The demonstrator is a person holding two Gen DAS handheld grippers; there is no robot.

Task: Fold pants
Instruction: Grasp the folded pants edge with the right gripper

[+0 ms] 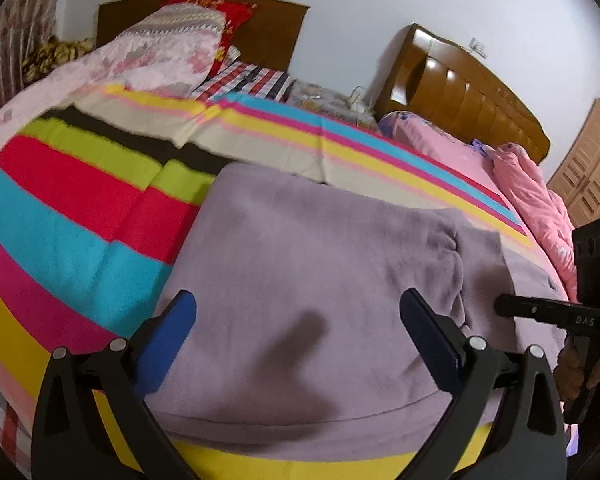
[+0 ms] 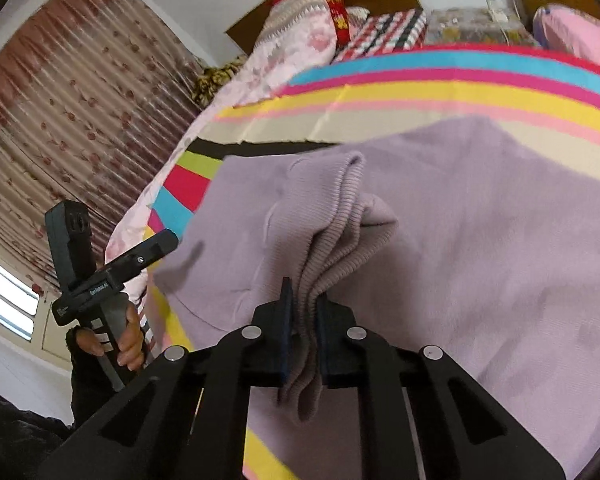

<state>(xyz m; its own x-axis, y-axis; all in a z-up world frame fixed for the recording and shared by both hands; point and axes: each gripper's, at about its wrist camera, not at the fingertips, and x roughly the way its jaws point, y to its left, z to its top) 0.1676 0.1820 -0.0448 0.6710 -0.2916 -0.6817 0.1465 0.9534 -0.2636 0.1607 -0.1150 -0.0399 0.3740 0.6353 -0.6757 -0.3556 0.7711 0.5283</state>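
the right gripper (image 2: 302, 320) pinches the ribbed cuffs (image 2: 332, 220) of the lilac pants (image 1: 300, 260), lifted over the body lying ahead on the striped blanket (image 1: 80, 208). the left gripper (image 1: 298, 304) hovers spread above it, holding nothing.

This is a bedroom in a home. There are two beds side by side, each with a wooden headboard (image 1: 472, 92). A bright striped blanket (image 1: 80, 208) covers the near bed. Pillows (image 1: 184, 28) are piled at its head. A flowered curtain (image 2: 60, 120) hangs by a window (image 2: 8, 300).
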